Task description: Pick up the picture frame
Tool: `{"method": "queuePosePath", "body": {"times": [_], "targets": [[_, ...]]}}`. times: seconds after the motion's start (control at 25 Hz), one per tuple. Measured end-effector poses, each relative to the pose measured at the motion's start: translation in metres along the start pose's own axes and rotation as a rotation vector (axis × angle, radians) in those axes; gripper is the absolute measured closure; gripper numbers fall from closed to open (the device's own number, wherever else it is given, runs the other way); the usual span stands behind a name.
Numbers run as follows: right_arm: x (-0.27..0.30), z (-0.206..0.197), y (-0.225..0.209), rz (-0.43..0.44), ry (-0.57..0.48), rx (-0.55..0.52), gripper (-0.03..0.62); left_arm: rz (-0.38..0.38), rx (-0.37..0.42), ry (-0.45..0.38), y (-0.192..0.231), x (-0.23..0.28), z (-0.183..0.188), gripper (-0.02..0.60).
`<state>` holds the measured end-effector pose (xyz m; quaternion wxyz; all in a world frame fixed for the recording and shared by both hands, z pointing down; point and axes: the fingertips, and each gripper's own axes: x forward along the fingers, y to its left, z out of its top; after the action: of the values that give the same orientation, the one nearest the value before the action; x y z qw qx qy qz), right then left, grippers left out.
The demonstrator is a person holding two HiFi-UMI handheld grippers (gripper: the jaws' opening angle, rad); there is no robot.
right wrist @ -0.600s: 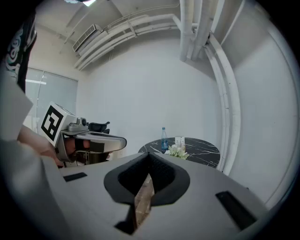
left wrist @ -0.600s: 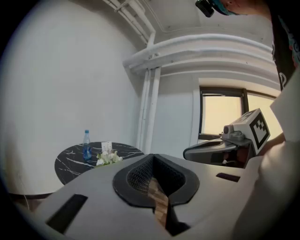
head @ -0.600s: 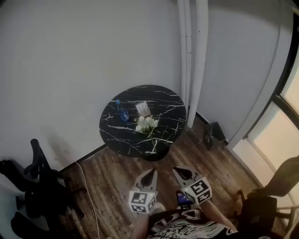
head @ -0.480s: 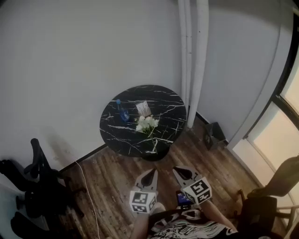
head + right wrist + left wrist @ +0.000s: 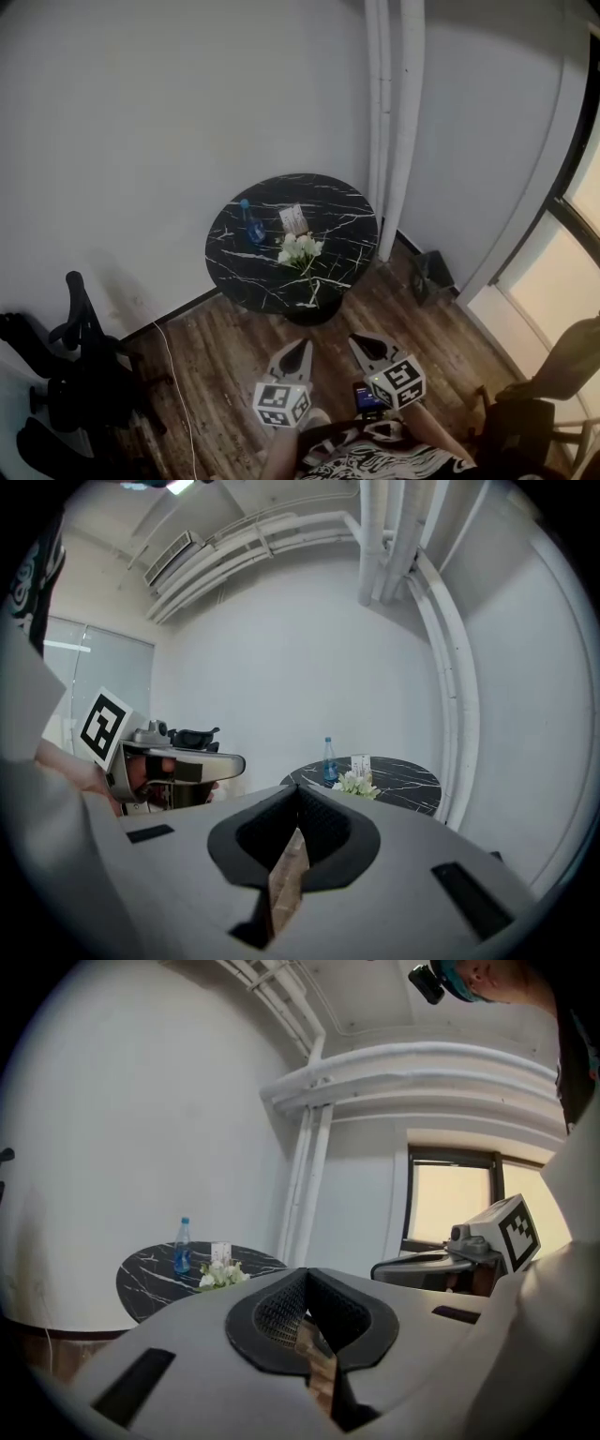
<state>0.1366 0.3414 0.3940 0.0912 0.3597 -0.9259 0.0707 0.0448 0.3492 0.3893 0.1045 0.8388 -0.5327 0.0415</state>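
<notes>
A small light picture frame (image 5: 294,219) stands upright near the middle of a round black marble table (image 5: 337,206), by the wall. It also shows far off as a small frame (image 5: 220,1252) in the left gripper view and a small frame (image 5: 361,766) in the right gripper view. My left gripper (image 5: 298,352) and right gripper (image 5: 364,345) hang side by side over the wooden floor, well short of the table. Both are shut with nothing between the jaws.
A blue water bottle (image 5: 249,224) stands left of the frame and a bunch of white flowers (image 5: 300,249) lies in front of it. White pipes (image 5: 394,122) run up the wall right of the table. Black chairs (image 5: 66,375) stand at the left, another chair (image 5: 553,375) at the right.
The view has shifted slightly: the table sits a little lower and to the right in the picture. Both grippers keep their place and stay shut.
</notes>
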Motion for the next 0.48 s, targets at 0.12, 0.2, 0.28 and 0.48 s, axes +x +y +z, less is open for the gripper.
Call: {"method": "queuePosePath", "body": {"times": [0.12, 0.2, 0.28, 0.48], "targets": [[-0.003, 0.0, 0.0, -0.002, -0.009, 0.032, 0.577, 0.024, 0.023, 0.02, 0.001, -0.006, -0.003, 0.569], [-0.004, -0.002, -0.003, -0.007, -0.01, 0.033, 0.576, 0.045, 0.045, 0.031, 0.001, -0.01, -0.005, 0.569], [-0.004, -0.004, -0.008, -0.021, -0.012, 0.042, 0.576, 0.076, 0.068, 0.043, 0.006, -0.014, -0.007, 0.569], [0.005, 0.0, -0.015, -0.025, -0.018, 0.069, 0.576, 0.123, 0.074, 0.022, 0.03, -0.015, 0.0, 0.569]]}}
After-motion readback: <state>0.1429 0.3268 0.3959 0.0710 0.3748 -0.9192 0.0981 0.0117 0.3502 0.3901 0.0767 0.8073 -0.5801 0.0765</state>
